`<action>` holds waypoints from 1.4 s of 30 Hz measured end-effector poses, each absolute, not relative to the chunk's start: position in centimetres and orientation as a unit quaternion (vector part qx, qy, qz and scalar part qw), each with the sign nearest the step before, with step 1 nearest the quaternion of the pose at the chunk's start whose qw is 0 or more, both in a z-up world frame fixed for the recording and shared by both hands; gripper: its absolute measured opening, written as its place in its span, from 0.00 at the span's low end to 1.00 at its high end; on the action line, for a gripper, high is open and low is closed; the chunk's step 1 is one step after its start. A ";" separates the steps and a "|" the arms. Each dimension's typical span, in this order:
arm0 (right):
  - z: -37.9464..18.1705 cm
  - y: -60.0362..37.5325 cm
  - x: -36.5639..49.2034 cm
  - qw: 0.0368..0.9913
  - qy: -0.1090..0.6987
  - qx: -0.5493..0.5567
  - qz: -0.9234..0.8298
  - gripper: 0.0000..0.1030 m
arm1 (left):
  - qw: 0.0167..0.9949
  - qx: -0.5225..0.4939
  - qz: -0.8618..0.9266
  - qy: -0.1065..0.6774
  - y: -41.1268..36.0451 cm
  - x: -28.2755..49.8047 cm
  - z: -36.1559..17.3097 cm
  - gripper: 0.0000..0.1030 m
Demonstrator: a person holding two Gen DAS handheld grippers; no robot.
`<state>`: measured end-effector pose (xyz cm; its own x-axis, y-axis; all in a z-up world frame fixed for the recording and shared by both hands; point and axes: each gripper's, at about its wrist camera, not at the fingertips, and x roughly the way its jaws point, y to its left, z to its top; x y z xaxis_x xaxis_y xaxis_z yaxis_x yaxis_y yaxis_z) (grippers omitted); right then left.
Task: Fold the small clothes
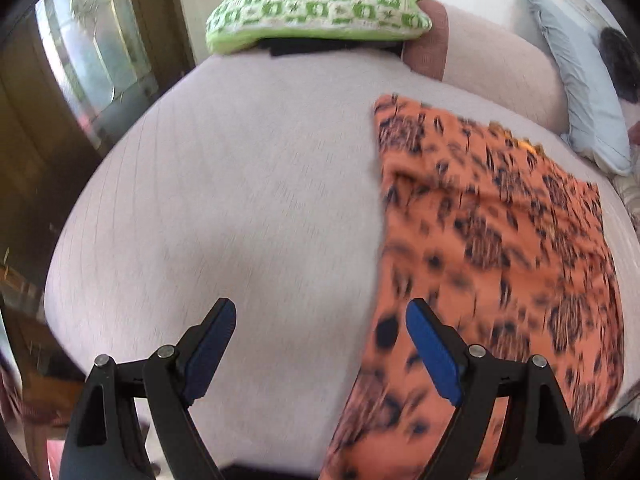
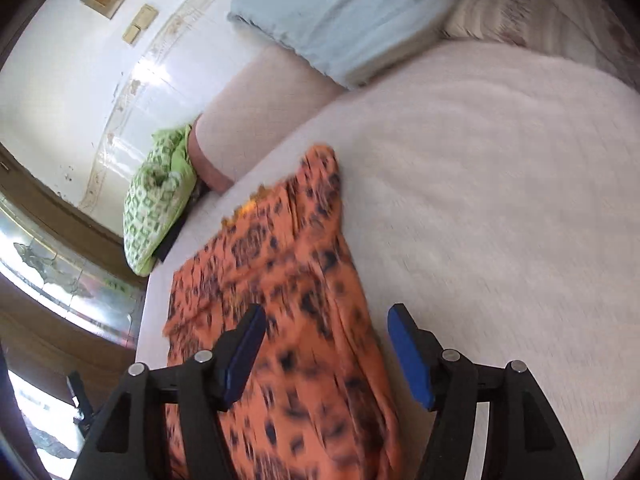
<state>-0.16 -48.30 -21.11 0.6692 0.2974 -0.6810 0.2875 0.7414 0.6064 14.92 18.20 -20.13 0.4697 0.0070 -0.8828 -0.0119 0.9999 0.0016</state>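
Hovering over orange black-spotted fabric garment (image 1: 500,240) flat on pale pink bed (image 1: 240,200), left gripper (image 1: 320,320) jaws wide apart, empty, right gripper (image 2: 326,322) jaws apart, gripping nothing

Orange cloth (image 1: 500,248) with dark blotched print: thin woven fabric, matt, soft folds. Bed cover (image 1: 240,200): pale pinkish textile, matt, fine ribbed weave. Green-and-white cushion (image 1: 316,4): knitted or woven cover, coarse texture, lime edging. Light blue pillow (image 2: 340,16): smooth cotton-like cloth, creased. Left gripper (image 1: 320,344) and right gripper (image 2: 326,348): black matt plastic arms, bright metal pivot pins, blue ribbed pads (image 1: 434,356), rubbery look. Door frame (image 1: 24,140): brown wood, semi-gloss. Wall (image 2: 60,60): white, glossy, scuffed.
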 end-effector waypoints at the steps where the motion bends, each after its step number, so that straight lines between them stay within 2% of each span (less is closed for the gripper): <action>1: -21.2 -48.0 -1.3 0.837 0.416 0.355 0.007 0.65 | 0.853 -0.002 0.002 0.523 18.6 14.0 -20.4 0.85; 8: -24.6 -44.2 -6.0 0.786 0.521 0.334 0.005 0.65 | 0.823 -0.020 -0.030 0.567 19.8 9.4 -23.1 0.85; 12: -25.9 -43.0 -7.5 0.766 0.540 0.348 -0.020 0.65 | 0.818 -0.029 -0.046 0.572 19.9 8.5 -23.8 0.82; 14: -26.2 -42.0 -7.3 0.762 0.552 0.337 -0.040 0.65 | 0.810 -0.039 -0.055 0.582 19.8 8.1 -24.3 0.66; 16: -26.4 -41.0 -7.1 0.762 0.556 0.326 -0.066 0.65 | 0.803 -0.051 -0.068 0.590 19.5 7.9 -25.0 0.58; 20: -27.2 -38.5 -6.0 0.761 0.576 0.280 -0.104 0.65 | 0.799 -0.054 -0.076 0.594 19.3 6.8 -25.7 0.58; 23: -28.6 -37.6 -5.7 0.749 0.588 0.280 -0.120 0.65 | 0.800 -0.044 -0.081 0.593 19.1 6.0 -25.9 0.64; 27: -28.8 -37.2 -6.0 0.757 0.579 0.279 -0.115 0.64 | 0.803 -0.027 -0.102 0.586 18.5 5.2 -25.8 0.64; 28: -28.8 -37.2 -6.2 0.760 0.578 0.278 -0.106 0.62 | 0.804 -0.029 -0.111 0.584 18.3 5.1 -25.7 0.55; 29: -28.8 -37.1 -6.2 0.760 0.580 0.277 -0.094 0.56 | 0.803 -0.031 -0.122 0.583 18.1 5.1 -25.6 0.41; 30: -28.8 -37.3 -6.3 0.760 0.582 0.276 -0.086 0.51 | 0.803 -0.029 -0.127 0.581 18.0 4.9 -25.5 0.35; 31: -28.8 -37.1 -6.4 0.761 0.582 0.276 -0.081 0.48 | 0.803 -0.027 -0.133 0.580 17.9 4.8 -25.4 0.21; 32: -28.7 -37.2 -6.6 0.761 0.582 0.278 -0.073 0.39 | 0.802 -0.032 -0.142 0.579 17.9 4.9 -25.3 0.12; 34: -28.4 -37.7 -7.0 0.761 0.578 0.288 -0.058 0.26 | 0.802 -0.048 -0.160 0.574 18.1 5.0 -24.9 0.09; 35: -28.3 -38.0 -7.3 0.760 0.577 0.294 -0.051 0.16 | 0.801 -0.053 -0.168 0.573 18.1 5.1 -24.7 0.07; 37: -28.3 -39.2 -8.0 0.756 0.568 0.324 -0.032 0.13 | 0.800 -0.054 -0.177 0.570 18.1 5.3 -24.3 0.07; 42: -26.3 -41.5 -9.1 0.752 0.518 0.406 0.034 0.12 | 0.795 -0.108 -0.210 0.559 19.3 6.4 -22.4 0.06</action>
